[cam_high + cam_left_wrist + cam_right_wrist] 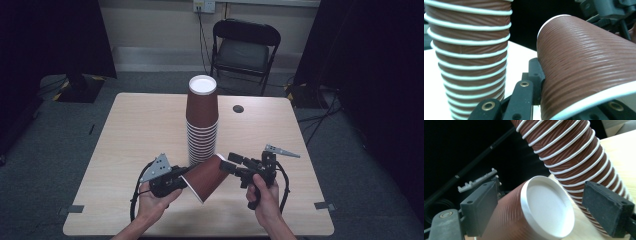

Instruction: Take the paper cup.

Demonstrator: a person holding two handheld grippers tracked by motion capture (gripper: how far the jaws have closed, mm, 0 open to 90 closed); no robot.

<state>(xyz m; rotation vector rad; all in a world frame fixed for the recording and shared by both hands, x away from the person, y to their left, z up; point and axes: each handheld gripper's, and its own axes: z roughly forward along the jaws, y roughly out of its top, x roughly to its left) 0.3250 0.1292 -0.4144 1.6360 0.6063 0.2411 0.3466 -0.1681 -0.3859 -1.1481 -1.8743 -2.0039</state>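
**Single cup held sideways beside the tall stack**

Toward the near edge of the pale wooden bench (130, 130), the left claw (176, 181) pinches the wide white-rimmed mouth of a single brown ribbed paper cup (206, 177), one jaw outside the wall and the other seemingly inside, so the cup hangs tilted with its base pointing right. That grip at the rim likely leaves the narrow end free for the other hand. Just behind it stands the tall stack of brown ribbed paper cups (202, 122), upside down on the bench, white bottom uppermost, close enough that the held cup nearly brushes its lower rims. Farther right, the right claw (226, 164) sits spread, its two dark pads either side of the cup's white base without pressing on it; it looks poised to take hold there. A black folding chair (244, 47) stands beyond the bench.
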